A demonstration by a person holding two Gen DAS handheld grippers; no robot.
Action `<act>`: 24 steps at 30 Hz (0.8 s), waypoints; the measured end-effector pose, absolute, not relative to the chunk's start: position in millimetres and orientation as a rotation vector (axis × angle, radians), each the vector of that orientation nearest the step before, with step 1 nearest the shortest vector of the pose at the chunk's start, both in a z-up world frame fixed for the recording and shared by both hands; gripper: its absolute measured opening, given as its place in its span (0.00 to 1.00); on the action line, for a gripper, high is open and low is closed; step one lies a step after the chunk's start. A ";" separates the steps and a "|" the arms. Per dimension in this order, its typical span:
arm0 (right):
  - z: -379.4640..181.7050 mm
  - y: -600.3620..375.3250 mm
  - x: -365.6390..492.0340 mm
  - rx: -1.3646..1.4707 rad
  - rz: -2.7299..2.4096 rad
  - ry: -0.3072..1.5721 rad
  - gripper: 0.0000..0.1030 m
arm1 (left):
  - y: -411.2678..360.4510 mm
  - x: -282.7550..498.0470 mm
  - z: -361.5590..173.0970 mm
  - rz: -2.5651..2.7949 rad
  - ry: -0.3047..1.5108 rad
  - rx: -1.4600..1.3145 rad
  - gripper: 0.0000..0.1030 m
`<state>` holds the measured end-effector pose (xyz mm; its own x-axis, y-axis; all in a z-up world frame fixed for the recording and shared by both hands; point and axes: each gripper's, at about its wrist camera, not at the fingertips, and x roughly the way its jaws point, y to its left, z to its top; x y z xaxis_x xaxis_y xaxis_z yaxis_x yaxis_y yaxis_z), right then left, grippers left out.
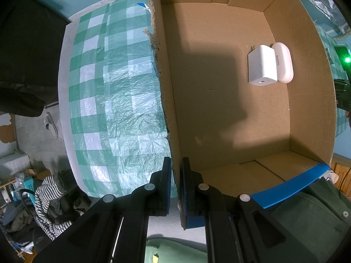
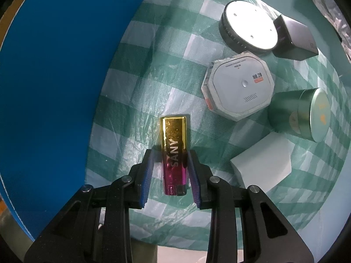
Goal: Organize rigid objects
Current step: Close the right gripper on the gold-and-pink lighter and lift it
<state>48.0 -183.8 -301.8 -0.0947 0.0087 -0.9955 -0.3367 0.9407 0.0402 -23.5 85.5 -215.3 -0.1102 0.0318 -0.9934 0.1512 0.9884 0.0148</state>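
Gripping the left wall of the cardboard box (image 1: 230,100), the left tool (image 1: 176,175) has its jaws clamped on the torn upper edge, one finger outside and one inside. Within the box, toward its right wall, a white charger (image 1: 261,68) lies touching a white oval case (image 1: 284,62); both rest on the box floor. Blue tape (image 1: 289,185) runs along the near right rim of the box. The box stands on a worktop covered with a green-and-white checked cloth (image 1: 114,92).

In the right wrist view, the right tool (image 2: 169,171) points down over a gold-and-pink lighter (image 2: 175,153) marked SANY, which lies flat on the cloth between the two fingers. The right pad appears to meet the lighter's side; a narrow gap shows at the left pad, so the jaws are not yet pressed shut on it.

Far and right of the lighter lie a round black-rimmed disc (image 2: 250,27), a dark grey cube (image 2: 296,39), an octagonal white box (image 2: 239,85), a green tin (image 2: 300,115) on its side and a white block (image 2: 263,166). A blue surface (image 2: 61,76) fills the left of that view.
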 end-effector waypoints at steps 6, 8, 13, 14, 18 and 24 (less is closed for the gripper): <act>-299.9 -186.0 49.6 -0.192 0.298 1.643 0.22 | 84.7 -22.6 -214.2 -0.101 1.680 0.139 0.08; -297.4 -187.1 49.2 -0.184 0.299 1.634 0.22 | 85.2 -22.7 -214.7 -0.101 1.680 0.136 0.08; -289.2 -188.3 47.4 -0.181 0.320 1.618 0.22 | 84.9 -21.6 -214.8 -0.106 1.684 0.139 0.08; -286.8 -187.2 46.8 -0.186 0.324 1.613 0.22 | 85.0 -21.4 -214.9 -0.106 1.685 0.141 0.08; -274.9 -183.5 45.4 -0.197 0.340 1.588 0.22 | 84.7 -21.1 -215.5 -0.108 1.686 0.145 0.08; -253.2 -178.3 43.5 -0.190 0.356 1.557 0.22 | 84.9 -20.8 -215.8 -0.108 1.687 0.146 0.08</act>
